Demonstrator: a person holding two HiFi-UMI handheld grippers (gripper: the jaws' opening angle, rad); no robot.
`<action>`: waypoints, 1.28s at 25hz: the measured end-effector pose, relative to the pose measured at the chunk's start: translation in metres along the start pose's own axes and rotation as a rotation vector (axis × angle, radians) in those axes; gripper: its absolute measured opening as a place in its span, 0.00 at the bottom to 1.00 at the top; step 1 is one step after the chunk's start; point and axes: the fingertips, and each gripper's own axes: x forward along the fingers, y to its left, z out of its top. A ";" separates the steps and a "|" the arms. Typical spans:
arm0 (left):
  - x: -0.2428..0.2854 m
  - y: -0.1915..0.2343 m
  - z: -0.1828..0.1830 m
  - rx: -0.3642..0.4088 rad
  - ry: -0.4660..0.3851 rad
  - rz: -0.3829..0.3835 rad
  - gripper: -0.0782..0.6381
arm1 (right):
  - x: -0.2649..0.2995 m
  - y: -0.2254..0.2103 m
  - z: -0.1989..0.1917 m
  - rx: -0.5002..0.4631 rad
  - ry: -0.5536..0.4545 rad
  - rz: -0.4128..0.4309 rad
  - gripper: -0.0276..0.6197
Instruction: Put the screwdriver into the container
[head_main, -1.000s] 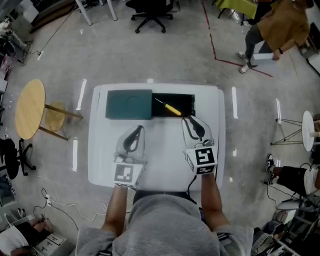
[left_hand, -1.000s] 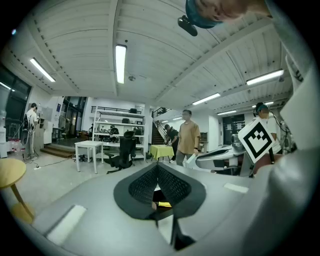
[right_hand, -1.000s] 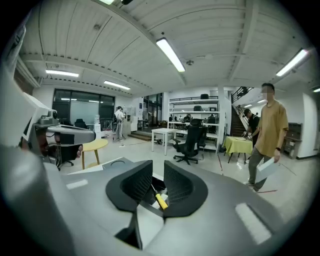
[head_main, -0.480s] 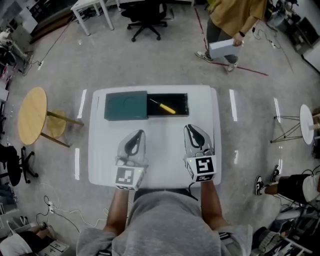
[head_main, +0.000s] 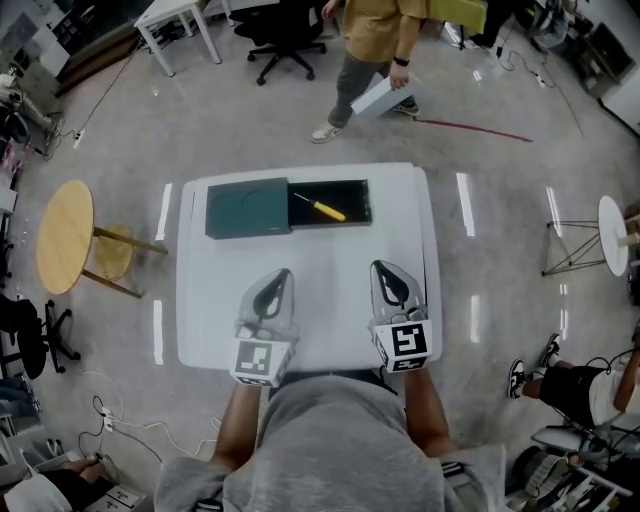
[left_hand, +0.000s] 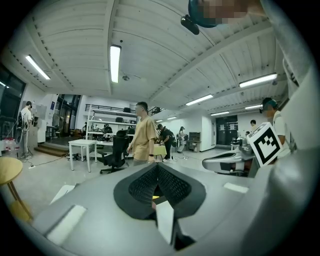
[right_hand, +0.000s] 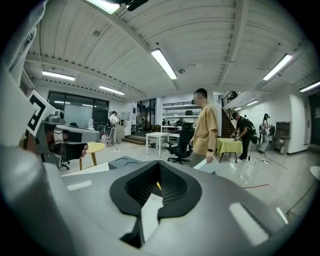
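Yellow on its handle is marking out the screwdriver (head_main: 322, 207), which is lying slantwise inside the black container (head_main: 364, 199) at the far side of the white table (head_main: 200, 300). Its thin shaft is pointing toward the far left. The container is sitting open, and a dark green cover (head_main: 248, 207) is lying flat right against its left end.

You are holding both grippers low over the near half of the table, well apart from the container, with bare tabletop showing between them and it. Your left gripper (head_main: 278, 277) is pointing away from you toward the cover. In the left gripper view its jaws are meeting tip to tip, with nothing caught between them. Your right gripper (head_main: 382, 270) is sitting alongside, roughly level with the left one and apart from it, and is pointing toward the container's right end. In the right gripper view its jaws are likewise pressing together and gripping nothing. The marker cubes on both grippers are showing close to the table's near edge, just in front of your grey top.

Beyond the table, a person (head_main: 370, 30) in a mustard top is stepping across the concrete floor and carrying a white box (head_main: 380, 97) in one hand. A round wooden stool (head_main: 62, 228) is standing off the table's left side, and a black office chair (head_main: 285, 25) is standing farther back.
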 end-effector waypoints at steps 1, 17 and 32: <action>-0.002 -0.001 -0.001 -0.004 0.000 0.001 0.12 | -0.002 0.001 -0.004 -0.001 0.006 0.001 0.05; -0.010 -0.011 -0.018 0.005 0.032 -0.024 0.12 | -0.019 0.011 -0.024 -0.006 0.040 0.000 0.05; -0.014 -0.010 -0.016 0.008 0.032 -0.032 0.12 | -0.019 0.020 -0.020 -0.003 0.029 0.006 0.05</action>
